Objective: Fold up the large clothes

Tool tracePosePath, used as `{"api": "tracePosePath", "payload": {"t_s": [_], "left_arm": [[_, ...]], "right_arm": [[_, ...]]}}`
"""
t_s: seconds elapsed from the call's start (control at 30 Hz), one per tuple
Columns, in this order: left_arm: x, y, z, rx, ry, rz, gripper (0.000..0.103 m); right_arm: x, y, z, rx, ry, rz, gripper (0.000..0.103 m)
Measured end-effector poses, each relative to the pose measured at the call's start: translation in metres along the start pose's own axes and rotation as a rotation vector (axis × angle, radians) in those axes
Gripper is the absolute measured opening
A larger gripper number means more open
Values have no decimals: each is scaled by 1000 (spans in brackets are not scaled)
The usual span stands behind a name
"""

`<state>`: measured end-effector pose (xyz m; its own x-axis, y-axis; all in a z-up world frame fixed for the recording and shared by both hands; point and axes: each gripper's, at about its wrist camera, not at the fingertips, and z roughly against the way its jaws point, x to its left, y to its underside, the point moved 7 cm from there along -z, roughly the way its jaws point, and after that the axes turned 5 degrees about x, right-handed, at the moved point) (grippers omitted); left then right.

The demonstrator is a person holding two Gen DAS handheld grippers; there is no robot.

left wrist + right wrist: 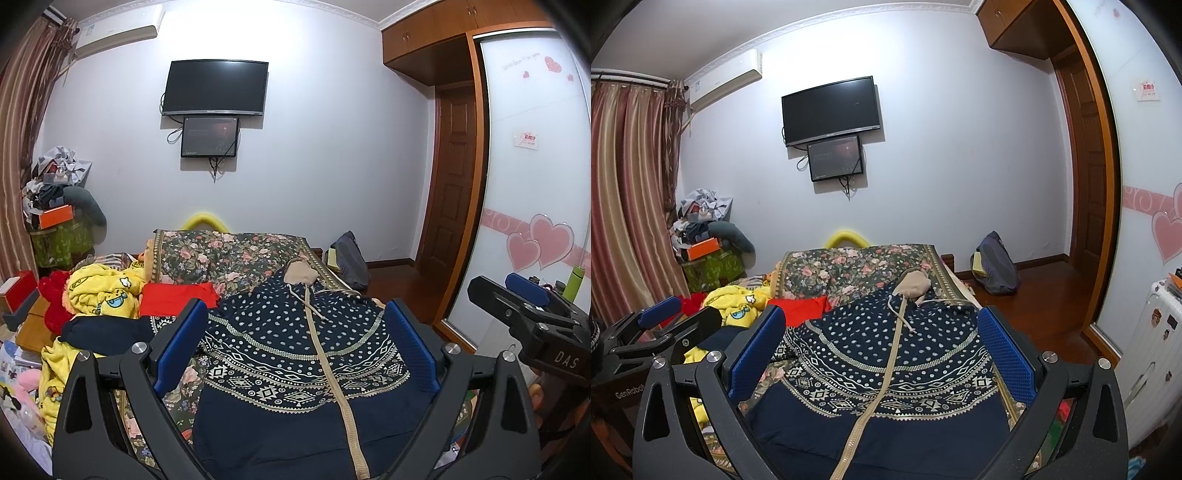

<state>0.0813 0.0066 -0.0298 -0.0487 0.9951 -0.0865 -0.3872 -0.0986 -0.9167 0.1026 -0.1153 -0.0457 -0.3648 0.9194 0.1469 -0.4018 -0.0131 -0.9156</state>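
A large navy hooded jacket [295, 354] with white dots, a geometric band and a beige zipper lies spread on the floral bed cover [229, 254], hood away from me. It also shows in the right wrist view [886, 354]. My left gripper [295, 339] is open and empty, held above the jacket's lower half. My right gripper [882, 350] is open and empty, also above the jacket. The right gripper shows at the right edge of the left wrist view [517, 299]; the left gripper shows at the left of the right wrist view [679, 317].
A pile of yellow, red and navy clothes [103, 291] lies on the bed's left side. A backpack [997, 266] stands on the wood floor by the far wall. A wardrobe with sliding doors [532, 166] is at the right. Cluttered boxes [59, 218] stand by the curtain.
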Motion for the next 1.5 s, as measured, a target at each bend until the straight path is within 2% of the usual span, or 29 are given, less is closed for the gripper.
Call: {"api": "tracePosePath", "payload": {"t_s": [0.3,0.6,0.7,0.93,1.03,1.2,1.33,1.5], "left_arm": [[11,3,-17,30,-11,19,97],[60,2,-48,83,-76,73,97],[84,-2,-63,113,-103,94,97],[159,-1,-107,208,-240,162,96],[193,7,-127,270,-250,202,88],[245,20,-158,352,-289,211,88],[283,37,-183,423,-280,247,88],[334,66,-215,526,-338,309,88]], "right_arm": [[2,1,-17,38,-4,-3,103],[7,3,-60,107,-25,8,103],[10,1,-78,130,-38,17,103],[18,-2,-118,178,-52,38,103],[22,0,-136,204,-59,53,103],[25,2,-167,253,-62,71,103],[28,4,-201,305,-73,81,103],[30,14,-247,391,-61,116,103]]}}
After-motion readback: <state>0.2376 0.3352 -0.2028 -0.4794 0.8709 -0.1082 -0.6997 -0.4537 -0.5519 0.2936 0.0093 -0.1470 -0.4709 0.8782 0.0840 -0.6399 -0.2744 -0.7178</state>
